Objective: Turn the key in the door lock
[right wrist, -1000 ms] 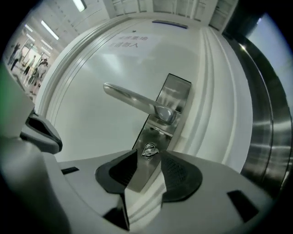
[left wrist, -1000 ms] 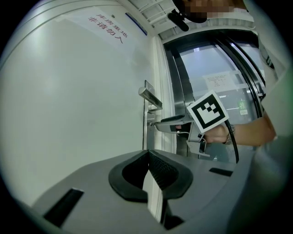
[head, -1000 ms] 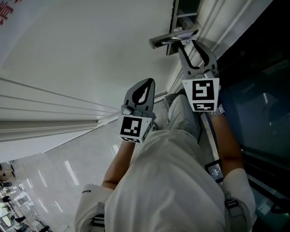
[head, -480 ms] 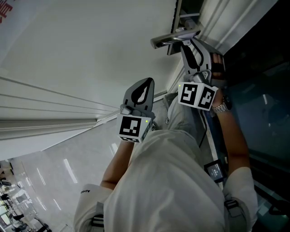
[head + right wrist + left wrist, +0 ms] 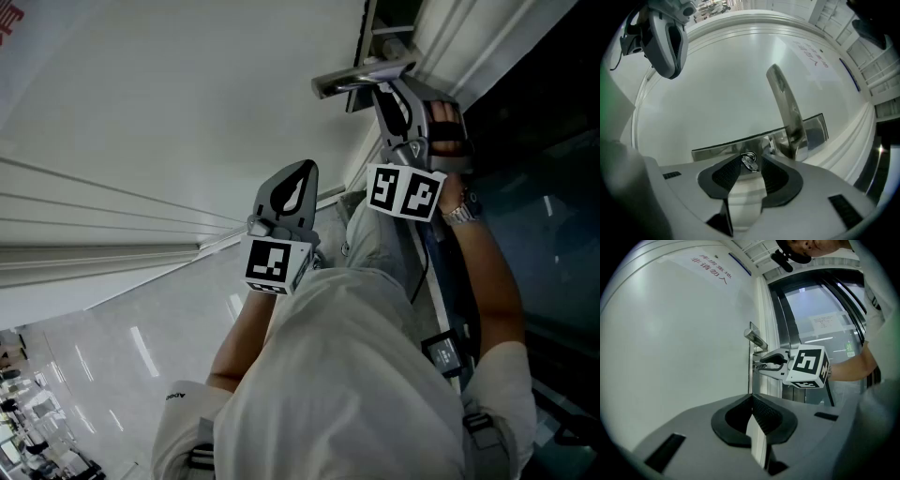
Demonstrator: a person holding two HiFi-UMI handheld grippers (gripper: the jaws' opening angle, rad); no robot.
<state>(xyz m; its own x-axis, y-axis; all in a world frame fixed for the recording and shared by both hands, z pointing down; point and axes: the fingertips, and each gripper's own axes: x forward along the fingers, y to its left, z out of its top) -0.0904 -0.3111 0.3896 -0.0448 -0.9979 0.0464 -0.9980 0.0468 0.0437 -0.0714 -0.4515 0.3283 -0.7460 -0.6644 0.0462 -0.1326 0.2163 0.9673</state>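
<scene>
Slippage was judged the main risk. In the head view the right gripper (image 5: 387, 94) was seen level just under the door handle (image 5: 361, 77), its marker cube tilted, while the left gripper (image 5: 302, 173) hung well apart from the white door (image 5: 169, 112). The key and lock were hidden there behind the right gripper's jaws. In the left gripper view that gripper's jaws were seen pressed together on nothing, and the keyhole was too small to be made out. In the right gripper view the key (image 5: 749, 162) was seen in the lock plate (image 5: 717, 151), its head pinched between the tips of partly spread jaws. Only the pad tips were engaged, so the head could be lost, or the blade strained, if roll were applied off the key's axis. How far round the key stood could not be told, and the cylinder was covered by the key's head.
</scene>
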